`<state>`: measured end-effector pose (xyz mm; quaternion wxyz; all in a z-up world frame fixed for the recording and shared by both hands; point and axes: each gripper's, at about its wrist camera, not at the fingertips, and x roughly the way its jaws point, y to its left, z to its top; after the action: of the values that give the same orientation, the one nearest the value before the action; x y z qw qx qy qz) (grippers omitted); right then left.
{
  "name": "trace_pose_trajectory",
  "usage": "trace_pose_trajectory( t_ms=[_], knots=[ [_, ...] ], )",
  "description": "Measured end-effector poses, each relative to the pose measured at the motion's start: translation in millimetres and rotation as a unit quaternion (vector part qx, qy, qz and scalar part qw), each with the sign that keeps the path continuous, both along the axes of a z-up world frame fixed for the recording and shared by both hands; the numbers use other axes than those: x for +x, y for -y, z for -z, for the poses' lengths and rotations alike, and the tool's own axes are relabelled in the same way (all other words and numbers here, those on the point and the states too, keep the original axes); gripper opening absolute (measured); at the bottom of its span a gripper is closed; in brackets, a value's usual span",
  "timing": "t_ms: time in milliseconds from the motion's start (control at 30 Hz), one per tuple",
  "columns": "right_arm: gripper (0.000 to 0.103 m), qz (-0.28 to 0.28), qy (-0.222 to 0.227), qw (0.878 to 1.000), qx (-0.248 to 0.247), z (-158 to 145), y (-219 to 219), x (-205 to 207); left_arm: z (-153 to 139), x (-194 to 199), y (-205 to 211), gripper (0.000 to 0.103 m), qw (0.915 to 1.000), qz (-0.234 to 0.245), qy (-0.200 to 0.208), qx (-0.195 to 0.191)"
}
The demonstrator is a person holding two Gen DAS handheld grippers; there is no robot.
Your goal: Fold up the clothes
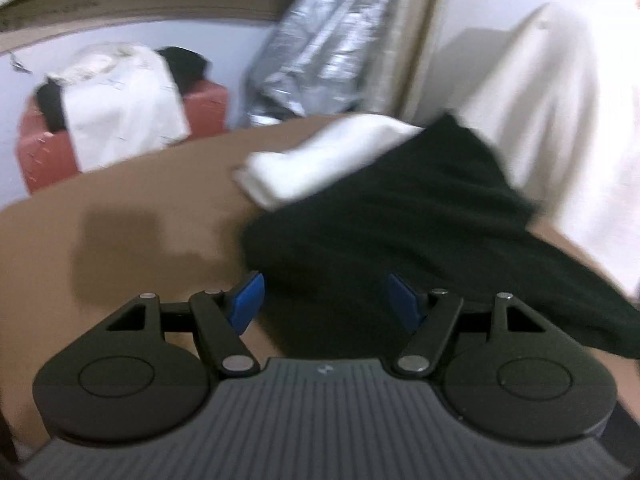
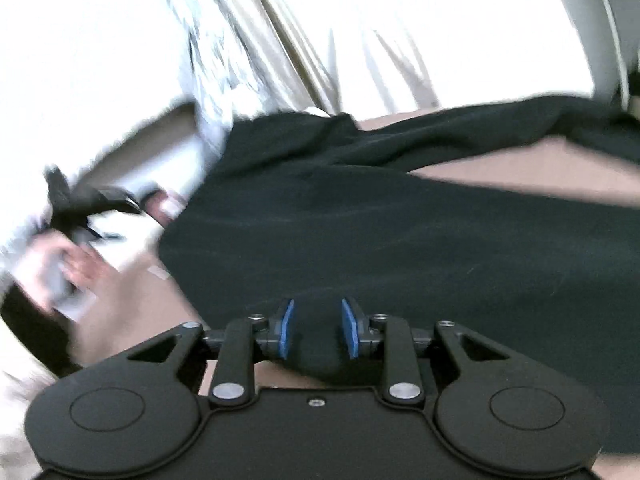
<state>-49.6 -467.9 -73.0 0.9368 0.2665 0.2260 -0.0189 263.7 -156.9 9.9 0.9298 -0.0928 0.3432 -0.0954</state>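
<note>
Motion blur smears the person's hand (image 2: 76, 276); the black garment (image 2: 400, 240) runs off-frame.

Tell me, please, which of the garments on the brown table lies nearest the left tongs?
The black garment, spread directly before the open left tongs; the folded white garment lies farther back.

A garment (image 1: 400, 232) lies spread on the table (image 1: 140, 200), its near edge between the prongs of the left tongs (image 1: 324, 304). A folded cloth (image 1: 320, 160) sits behind it, partly under its far-left edge. Beyond the table, at the left, a bin (image 1: 44, 148) holds draped clothes (image 1: 124, 108). In the right wrist view the garment's near edge lies between the right tongs (image 2: 316, 332), untouched by them.
</note>
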Motion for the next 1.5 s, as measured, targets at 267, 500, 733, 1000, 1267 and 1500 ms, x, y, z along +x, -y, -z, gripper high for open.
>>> trace_pose_trajectory(
  t_ms=[267,500,733,1000,1267,1500],
  knots=[
    [0.035,0.105,-0.067,0.984,-0.125,-85.9,40.7,9.1,-56.2,-41.1,102.1,0.086,0.9725,0.167,-0.113,0.117],
    [0.038,0.042,-0.092,0.987,-0.125,-223.3,89.8,35.7,-174.3,-67.4,183.5,0.086,0.9263,0.233,-0.071,0.287],
    [0.062,0.023,-0.176,0.983,-0.051,-284.2,168.1,45.7,-231.8,-105.3,257.5,0.101,0.9152,0.287,-0.005,0.283],
    [0.058,0.116,-0.154,0.981,-0.010,-245.0,240.8,54.0,-175.8,-96.3,329.6,0.092,0.9332,0.317,-0.029,0.167],
    [0.058,0.251,-0.183,0.950,-0.018,-142.5,272.3,11.9,-97.4,-77.8,385.8,0.092,0.9459,0.305,-0.031,0.105],
    [0.058,0.270,-0.223,0.932,0.089,-64.3,310.6,-13.9,4.7,-59.9,438.0,0.092,0.9494,0.294,-0.078,0.080]
  ],
)
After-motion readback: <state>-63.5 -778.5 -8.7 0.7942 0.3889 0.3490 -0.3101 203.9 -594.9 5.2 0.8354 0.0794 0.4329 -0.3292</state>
